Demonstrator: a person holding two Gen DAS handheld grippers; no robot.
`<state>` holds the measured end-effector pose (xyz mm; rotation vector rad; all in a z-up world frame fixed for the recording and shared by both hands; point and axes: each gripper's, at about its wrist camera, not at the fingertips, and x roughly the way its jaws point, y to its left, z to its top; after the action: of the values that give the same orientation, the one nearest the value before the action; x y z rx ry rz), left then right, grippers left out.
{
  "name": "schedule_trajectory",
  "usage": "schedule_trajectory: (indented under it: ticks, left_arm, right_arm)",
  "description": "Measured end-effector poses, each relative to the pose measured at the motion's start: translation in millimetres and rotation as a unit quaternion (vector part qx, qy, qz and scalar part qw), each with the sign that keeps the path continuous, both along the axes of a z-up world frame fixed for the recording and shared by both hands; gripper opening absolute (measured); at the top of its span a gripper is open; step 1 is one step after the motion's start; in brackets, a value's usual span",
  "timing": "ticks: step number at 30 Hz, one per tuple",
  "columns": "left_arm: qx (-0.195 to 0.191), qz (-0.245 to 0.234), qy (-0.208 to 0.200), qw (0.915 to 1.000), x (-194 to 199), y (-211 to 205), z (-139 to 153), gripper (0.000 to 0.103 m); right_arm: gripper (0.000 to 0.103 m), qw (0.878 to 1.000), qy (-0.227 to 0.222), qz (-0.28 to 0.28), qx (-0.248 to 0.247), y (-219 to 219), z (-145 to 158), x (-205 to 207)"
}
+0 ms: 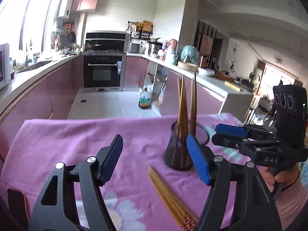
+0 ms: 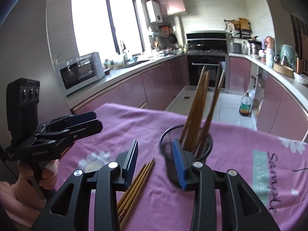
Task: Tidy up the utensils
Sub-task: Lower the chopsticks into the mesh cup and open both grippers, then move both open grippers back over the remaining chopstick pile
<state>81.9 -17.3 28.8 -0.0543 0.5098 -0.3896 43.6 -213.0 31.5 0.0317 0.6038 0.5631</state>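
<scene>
1. Left tool (image 1: 155, 156): wide open, nothing held, lower centre of its own view.
2. Right tool (image 2: 155, 164): wide open, nothing held, lower centre.
3. One mesh holder (image 1: 178, 150) right of centre, upright on the pink-clothed counter (image 1: 77, 134).
4. Roughly five chopsticks (image 1: 182, 104) standing inside (blurred, count uncertain).
5. Four loose chopsticks (image 2: 134, 188) flat just beside the holder.

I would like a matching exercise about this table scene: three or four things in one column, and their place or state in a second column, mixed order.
Things:
1. loose chopsticks
2. mesh holder
3. left gripper
4. tablecloth

States:
A. open, holding nothing
B. upright, with chopsticks standing inside
C. pink, spread over the table
D. lying flat beside the holder

Pairs: 1-D, 2-B, 3-A, 4-C
</scene>
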Motion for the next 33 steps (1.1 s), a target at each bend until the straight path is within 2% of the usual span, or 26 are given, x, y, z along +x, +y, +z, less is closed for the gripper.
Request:
schedule_trajectory:
  ticks: [7,14,21,33]
  left_arm:
    - [0.015,-0.001,0.058,0.9982,-23,2,-47,0.065]
    - [0.028,-0.009,0.127,0.9914,-18,-6,-89,0.059]
    - [0.046,-0.021,0.149,0.9876,-19,-14,-109,0.055]
    - [0.053,-0.028,0.163,0.9848,-18,-18,-117,0.053]
  right_arm:
    - [0.035,0.997,0.067,0.033,-0.027,30,-47,-10]
    - [0.035,0.991,0.12,0.032,-0.052,44,-86,-11]
    - [0.031,0.989,0.135,0.022,-0.056,43,-99,-15]
    - [0.027,0.988,0.13,0.022,-0.074,43,-100,-17]
